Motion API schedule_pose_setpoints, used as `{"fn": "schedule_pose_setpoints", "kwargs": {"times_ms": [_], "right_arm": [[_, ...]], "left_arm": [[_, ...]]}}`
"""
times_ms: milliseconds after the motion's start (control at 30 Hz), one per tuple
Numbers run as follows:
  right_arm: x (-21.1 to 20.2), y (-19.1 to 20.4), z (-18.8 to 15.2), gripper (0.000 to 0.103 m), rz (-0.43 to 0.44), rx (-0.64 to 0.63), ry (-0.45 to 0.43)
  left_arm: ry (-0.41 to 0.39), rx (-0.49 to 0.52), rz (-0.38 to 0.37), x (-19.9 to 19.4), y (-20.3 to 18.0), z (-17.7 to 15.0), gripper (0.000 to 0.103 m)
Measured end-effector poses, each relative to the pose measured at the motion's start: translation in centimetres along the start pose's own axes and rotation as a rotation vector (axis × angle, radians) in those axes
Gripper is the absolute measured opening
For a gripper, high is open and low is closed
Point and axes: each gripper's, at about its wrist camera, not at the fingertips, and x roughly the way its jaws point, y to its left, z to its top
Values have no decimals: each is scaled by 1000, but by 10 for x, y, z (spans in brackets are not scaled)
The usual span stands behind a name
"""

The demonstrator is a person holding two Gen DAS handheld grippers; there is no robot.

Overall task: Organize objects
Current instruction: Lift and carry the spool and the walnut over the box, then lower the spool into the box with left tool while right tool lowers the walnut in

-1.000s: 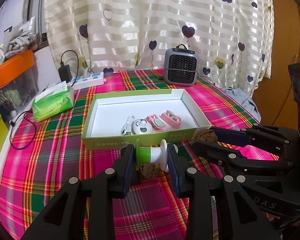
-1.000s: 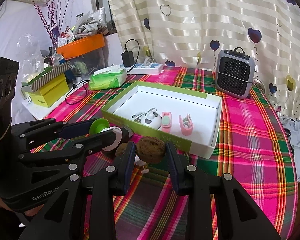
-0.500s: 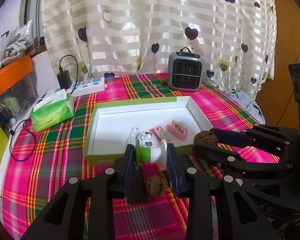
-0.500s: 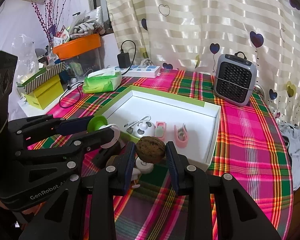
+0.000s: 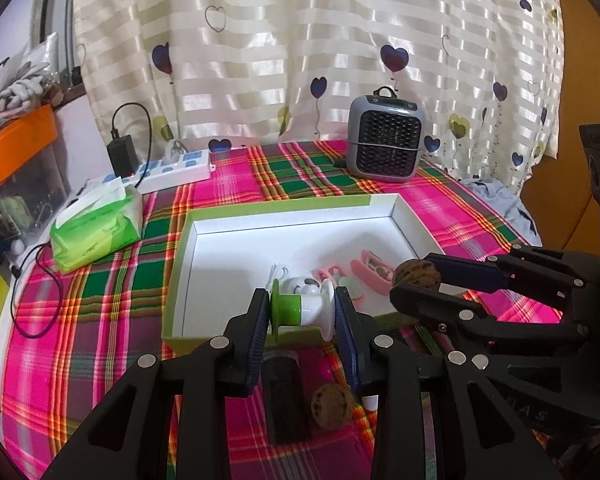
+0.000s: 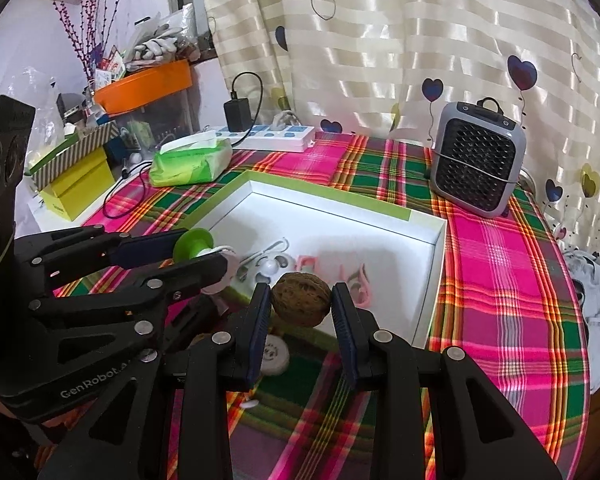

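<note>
My left gripper [image 5: 302, 314] is shut on a green-and-white spool [image 5: 300, 312], held above the near rim of the green-edged white box [image 5: 284, 210]. My right gripper [image 6: 300, 304] is shut on a brown walnut [image 6: 301, 299] over the same near rim; the walnut [image 5: 417, 275] also shows at the right of the left wrist view. Inside the box lie a small white round toy [image 6: 275, 266], two pink clips [image 5: 374, 270] and a white cord. On the cloth below rest a second walnut [image 5: 332, 404], a dark cylinder [image 5: 282, 384] and a white round disc [image 6: 274, 354].
A grey mini heater [image 5: 385, 142] stands behind the box, a white power strip [image 5: 172, 168] with a black adapter at the back left, and a green tissue pack [image 5: 96, 228] beside it. Orange and yellow containers [image 6: 76, 184] crowd the left edge. The plaid tablecloth [image 6: 496, 248] ends at the right.
Both grippers have carried their objects forward toward the box and now hang over its near rim. The loose walnut and dark cylinder on the cloth have come into view below the left gripper.
</note>
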Motion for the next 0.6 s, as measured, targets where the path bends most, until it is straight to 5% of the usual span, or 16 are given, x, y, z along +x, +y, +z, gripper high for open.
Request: {"fn": "schedule_pose_setpoints", "kwargs": {"times_ms": [600], "right_arm": [[27, -21, -5, 33, -9, 42, 64]], "left_arm": [[23, -35, 50, 28, 21, 3, 30]]}}
